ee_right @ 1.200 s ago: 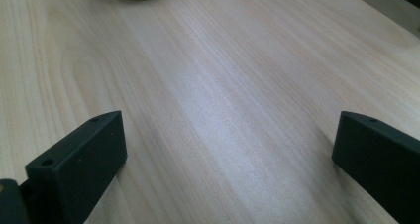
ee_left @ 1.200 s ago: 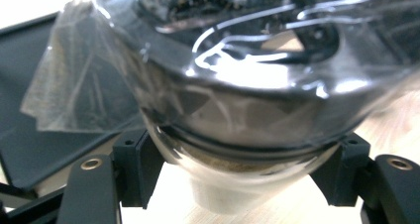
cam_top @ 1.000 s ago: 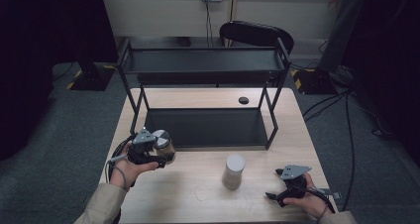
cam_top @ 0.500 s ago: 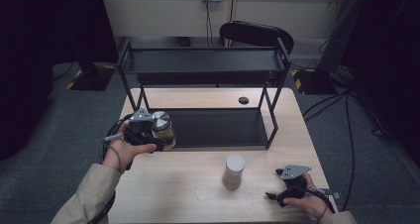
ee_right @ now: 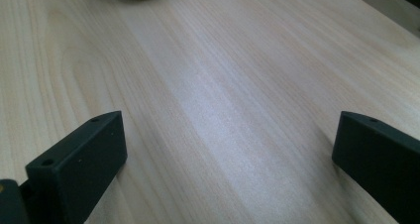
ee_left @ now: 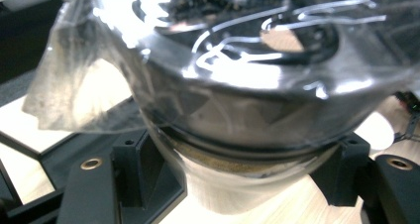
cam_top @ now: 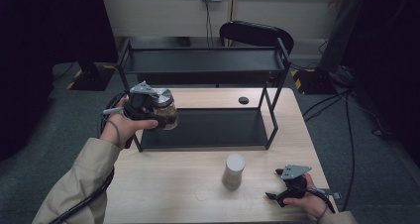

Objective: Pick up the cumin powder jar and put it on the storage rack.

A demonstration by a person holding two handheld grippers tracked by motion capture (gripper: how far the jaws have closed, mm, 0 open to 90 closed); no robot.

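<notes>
**Jar lifted off the table, heading for the rack**

Since a second ago my left gripper (cam_top: 157, 111) has carried the clear glass jar with the shiny metal lid (cam_top: 165, 108) up and away from the pale wooden table (cam_top: 163, 184). It was low over the near left part of the table then; now it hangs in the air at the left end of the black metal two-tier rack (cam_top: 203, 65), above the lower shelf (cam_top: 208, 130) and below the top one. The jaws are clenched on the jar just under its lid, and in the left gripper view the jar (ee_left: 237, 135) sits between them with crinkled clear film (ee_left: 74, 80) bunched around the lid.

My right gripper (cam_top: 277, 196) has kept its place at the near right corner of the table, jaws released and spread wide with nothing but bare wood between them. The second, pale cylindrical jar with a light lid (cam_top: 233, 171) stands untouched on the table, just left of that gripper.

I read this as the carry phase of shelving: the lift is done, placement is not. The top shelf looks like the likelier target, though I cannot be sure which tier.
</notes>
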